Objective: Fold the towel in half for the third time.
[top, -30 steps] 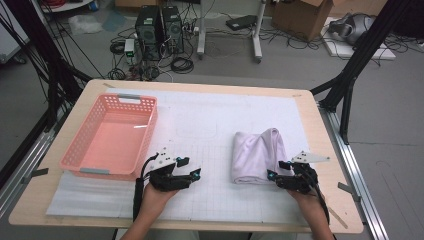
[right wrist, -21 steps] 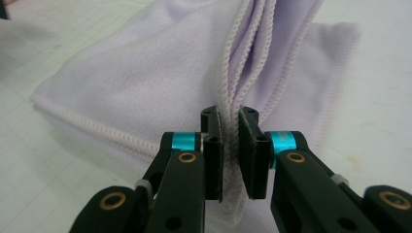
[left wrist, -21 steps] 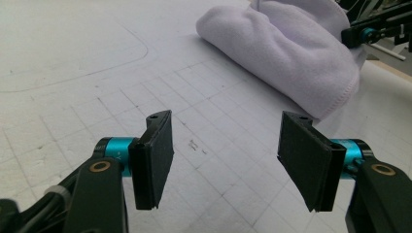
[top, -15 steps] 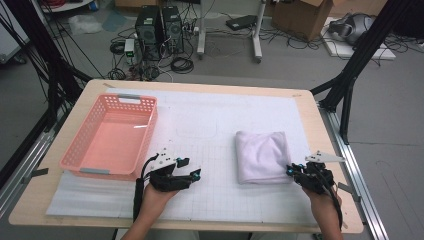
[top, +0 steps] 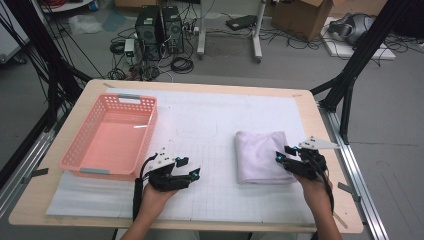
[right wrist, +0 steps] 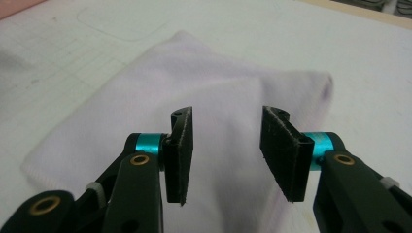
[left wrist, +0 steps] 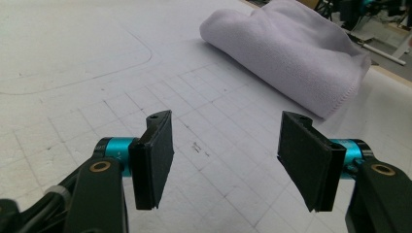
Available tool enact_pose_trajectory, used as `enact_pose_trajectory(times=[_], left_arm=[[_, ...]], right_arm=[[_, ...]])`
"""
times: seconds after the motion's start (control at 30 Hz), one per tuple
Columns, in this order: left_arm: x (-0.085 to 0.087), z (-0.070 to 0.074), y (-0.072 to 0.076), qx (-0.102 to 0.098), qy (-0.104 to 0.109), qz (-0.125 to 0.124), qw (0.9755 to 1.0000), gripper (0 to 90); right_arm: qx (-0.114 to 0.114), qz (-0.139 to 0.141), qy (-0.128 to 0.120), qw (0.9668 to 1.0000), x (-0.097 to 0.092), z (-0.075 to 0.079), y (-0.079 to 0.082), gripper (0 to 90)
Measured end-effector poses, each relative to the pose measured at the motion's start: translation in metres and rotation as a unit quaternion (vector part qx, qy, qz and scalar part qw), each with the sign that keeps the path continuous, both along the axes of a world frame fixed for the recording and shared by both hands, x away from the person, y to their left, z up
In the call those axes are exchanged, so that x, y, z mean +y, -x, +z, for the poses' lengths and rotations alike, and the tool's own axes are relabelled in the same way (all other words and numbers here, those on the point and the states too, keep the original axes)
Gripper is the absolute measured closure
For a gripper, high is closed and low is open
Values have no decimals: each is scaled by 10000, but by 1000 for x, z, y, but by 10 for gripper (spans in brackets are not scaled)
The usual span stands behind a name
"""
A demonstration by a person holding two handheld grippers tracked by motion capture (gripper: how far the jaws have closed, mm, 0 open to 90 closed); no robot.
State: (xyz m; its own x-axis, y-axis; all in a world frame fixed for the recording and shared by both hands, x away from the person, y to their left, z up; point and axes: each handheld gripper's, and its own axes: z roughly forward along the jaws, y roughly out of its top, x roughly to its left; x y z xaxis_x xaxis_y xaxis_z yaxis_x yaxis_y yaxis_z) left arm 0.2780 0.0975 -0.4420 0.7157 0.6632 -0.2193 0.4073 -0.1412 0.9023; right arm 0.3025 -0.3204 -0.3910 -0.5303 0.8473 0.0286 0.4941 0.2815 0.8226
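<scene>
A folded pale lilac towel (top: 262, 155) lies flat on the white gridded mat (top: 215, 115), right of centre. My right gripper (top: 282, 153) hovers at the towel's right edge, pointing left over it. In the right gripper view the towel (right wrist: 194, 87) spreads below the right gripper (right wrist: 228, 150). Its jaws have just been opening, with nothing between them. My left gripper (top: 190, 167) rests low on the mat near the front, open and empty. In the left gripper view the left gripper (left wrist: 223, 160) points toward the towel (left wrist: 291, 53), well short of it.
A pink plastic basket (top: 149, 135) with nothing in it stands on the left of the mat, just beyond my left gripper. The wooden table (top: 320, 130) ends close to the right of my right hand. Computers, cables and boxes lie on the floor beyond.
The towel's raised fold has dropped and the towel now lies flat. My right gripper swung out to the right, then rose and came back over the towel's right edge. The left gripper stayed put.
</scene>
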Motion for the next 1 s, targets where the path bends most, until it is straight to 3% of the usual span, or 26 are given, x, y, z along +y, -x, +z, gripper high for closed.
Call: enact_pose_trajectory(times=[0.27, 0.4, 0.57, 0.7, 0.83, 0.9, 1.0], left_arm=[[-1, -1, 0, 6, -25, -44, 10000, 378], [-1, -1, 1, 15, -29, -55, 10000, 379], [-2, -1, 1, 6, -47, -60, 10000, 378], [-1, -1, 1, 7, -27, -36, 10000, 378], [0, -1, 1, 10, -49, -26, 10000, 378], [0, -1, 1, 8, -47, -21, 10000, 378], [-1, -1, 1, 1, -39, -29, 10000, 378]], right_arm=[[94, 244, -114, 9996, 35, 2, -46, 559], [326, 276, 288, 9987, 48, -9, -55, 569], [609, 137, 441, 9971, 35, -28, -54, 584], [640, 47, 479, 9968, 21, -34, -45, 591], [571, 29, 518, 9970, 14, -35, -35, 592], [637, 2, 456, 9969, 13, -31, -35, 591], [532, 53, 411, 9977, 16, -23, -38, 580]])
